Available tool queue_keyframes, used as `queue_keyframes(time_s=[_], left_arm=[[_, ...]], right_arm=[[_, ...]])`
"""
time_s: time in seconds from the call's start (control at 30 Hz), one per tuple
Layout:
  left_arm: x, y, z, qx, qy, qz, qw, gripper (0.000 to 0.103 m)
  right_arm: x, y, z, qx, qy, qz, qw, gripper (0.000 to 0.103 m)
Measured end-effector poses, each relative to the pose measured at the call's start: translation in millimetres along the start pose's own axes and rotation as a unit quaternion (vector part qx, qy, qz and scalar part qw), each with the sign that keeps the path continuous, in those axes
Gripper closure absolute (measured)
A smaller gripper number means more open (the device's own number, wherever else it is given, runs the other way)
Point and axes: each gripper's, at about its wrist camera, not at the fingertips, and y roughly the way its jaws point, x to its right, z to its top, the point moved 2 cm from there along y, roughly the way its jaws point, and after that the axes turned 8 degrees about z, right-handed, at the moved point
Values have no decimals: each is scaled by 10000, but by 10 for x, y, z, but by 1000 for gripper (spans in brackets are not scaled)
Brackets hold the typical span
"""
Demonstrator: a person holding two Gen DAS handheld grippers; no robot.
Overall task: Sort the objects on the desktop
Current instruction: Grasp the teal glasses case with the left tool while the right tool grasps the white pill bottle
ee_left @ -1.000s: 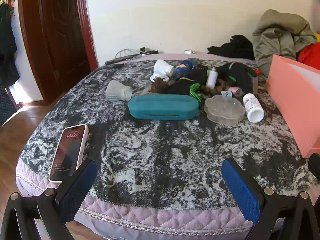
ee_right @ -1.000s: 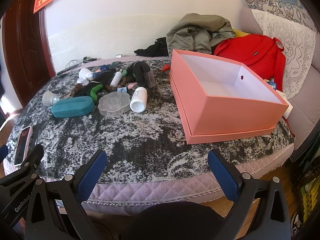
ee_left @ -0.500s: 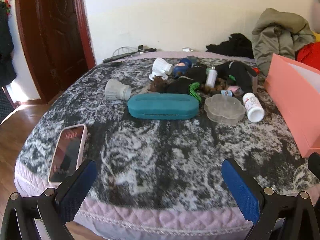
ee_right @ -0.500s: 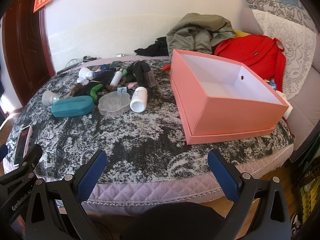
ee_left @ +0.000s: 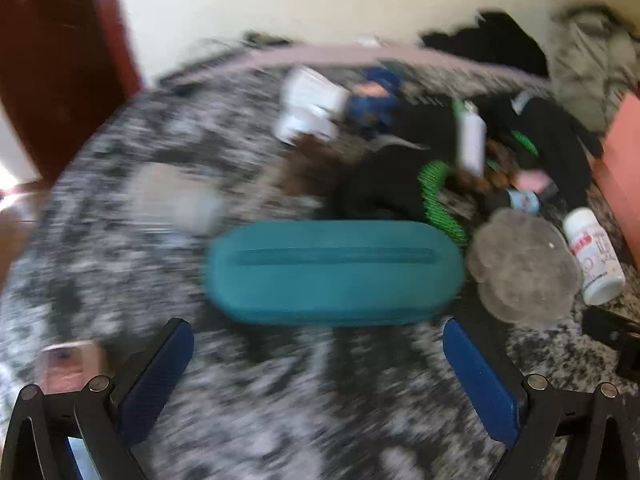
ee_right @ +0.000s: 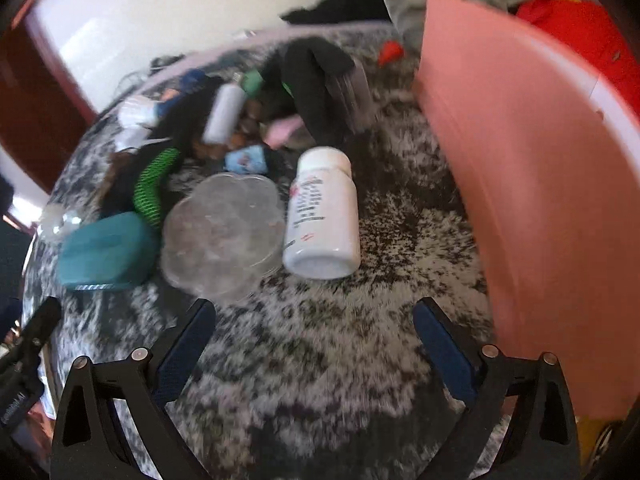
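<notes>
Both views are blurred by motion. A teal oval case lies on the mottled bedspread just ahead of my open left gripper, roughly centred between its blue pads. In the right wrist view a white pill bottle lies on its side just ahead of my open right gripper. A clear flower-shaped dish sits left of the bottle, with the teal case beyond it. The dish and the bottle also appear right of the case in the left view. Nothing sits between either gripper's fingers.
A tall pink box rises close on the right. Behind the case lies a pile of small things: black gloves with green trim, a small white bottle, white cups. A phone lies at the near left.
Both grippers have moved quickly forward over the bed toward the objects. The teal case and the pill bottle now loom much larger. Both stay open.
</notes>
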Motion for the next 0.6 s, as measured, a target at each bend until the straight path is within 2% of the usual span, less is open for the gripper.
queue_keyframes(time_s=[0.13, 0.17, 0.3, 0.47, 0.6], left_arm=[[208, 317, 29, -377, 371, -133, 9985, 0], [235, 358, 35, -413, 412, -132, 9982, 0], [260, 364, 69, -289, 348, -37, 9990, 0], [277, 370, 111, -152, 234, 59, 9996, 0], [205, 262, 176, -133, -572, -601, 9965, 0]], right_arm=[[33, 291, 23, -289, 96, 142, 9994, 0], [8, 310, 30, -244, 35, 152, 9996, 0], [-99, 382, 41, -262, -457, 201, 9984, 0], [-132, 443, 32, -398, -631, 131, 9971, 0], [-127, 457, 39, -414, -650, 162, 9969, 0]])
